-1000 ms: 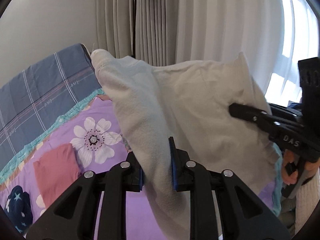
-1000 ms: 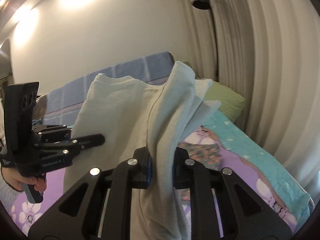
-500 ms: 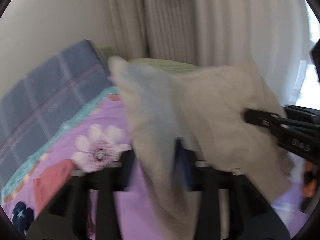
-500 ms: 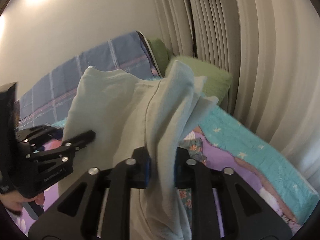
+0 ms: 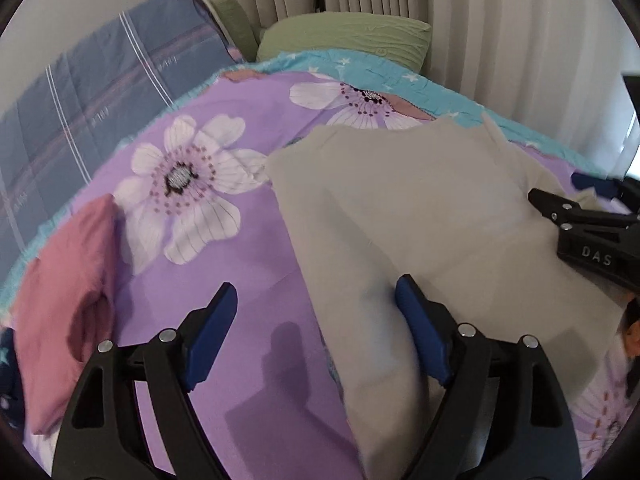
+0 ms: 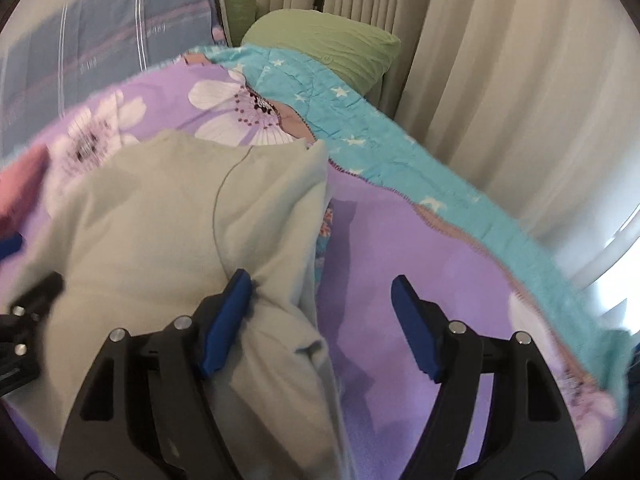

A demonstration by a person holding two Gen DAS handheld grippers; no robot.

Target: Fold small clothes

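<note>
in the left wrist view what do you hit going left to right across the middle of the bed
pink garment → white flower print on the purple bedspread → cream garment lying flat → right gripper at the frame's right edge

A bed (image 5: 256, 264) under a purple floral cover with a turquoise starred border fills the room. A green pillow (image 5: 352, 36) and a blue plaid quilt (image 5: 92, 92) lie at its head, cream curtains (image 6: 500, 80) behind, daylight at right.
</note>
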